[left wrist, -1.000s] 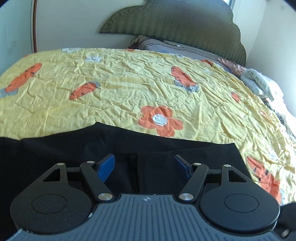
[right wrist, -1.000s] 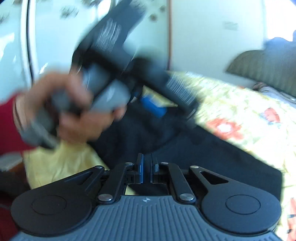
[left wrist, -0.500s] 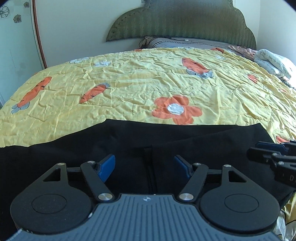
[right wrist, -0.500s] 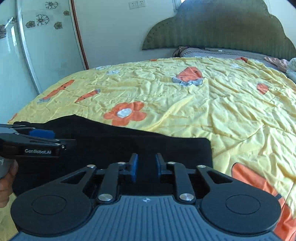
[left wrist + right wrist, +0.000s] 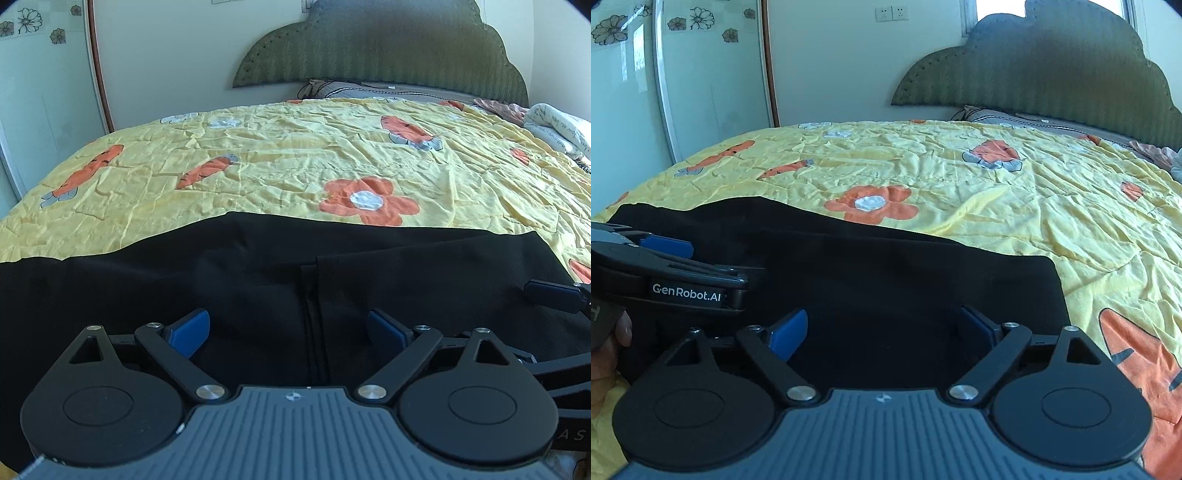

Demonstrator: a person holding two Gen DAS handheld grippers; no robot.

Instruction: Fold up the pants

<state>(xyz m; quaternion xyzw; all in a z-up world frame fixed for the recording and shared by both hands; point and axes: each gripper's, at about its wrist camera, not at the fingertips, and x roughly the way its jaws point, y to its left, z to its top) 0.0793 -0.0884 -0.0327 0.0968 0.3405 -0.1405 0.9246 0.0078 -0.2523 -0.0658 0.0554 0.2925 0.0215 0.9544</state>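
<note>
Black pants [image 5: 240, 273] lie flat across the near part of a yellow bedspread, with a seam or fold edge [image 5: 314, 295] running toward me. My left gripper [image 5: 288, 326] hovers low over them near that seam, jaws opening wide, its blue pads [image 5: 192, 328] clear of the cloth. In the right wrist view the pants [image 5: 886, 266] end at a square right corner. My right gripper [image 5: 882, 326] hangs over that end, jaws opening too, nothing pinched. The left gripper [image 5: 665, 258] shows at the left there, and the right gripper's tip [image 5: 554, 295] shows at the left view's right edge.
The yellow bedspread [image 5: 295, 155] with orange carrots and flowers stretches to a green headboard [image 5: 388, 44]. Pillows and bundled cloth [image 5: 554, 125] lie at the far right. A glass sliding door [image 5: 701, 74] stands to the left. A person's hand [image 5: 613, 332] holds the left gripper.
The right gripper swung from a blurred view of the hand and left gripper to face the bed, then went from shut to wide open. The left jaws widened, and both grippers sank toward the pants.
</note>
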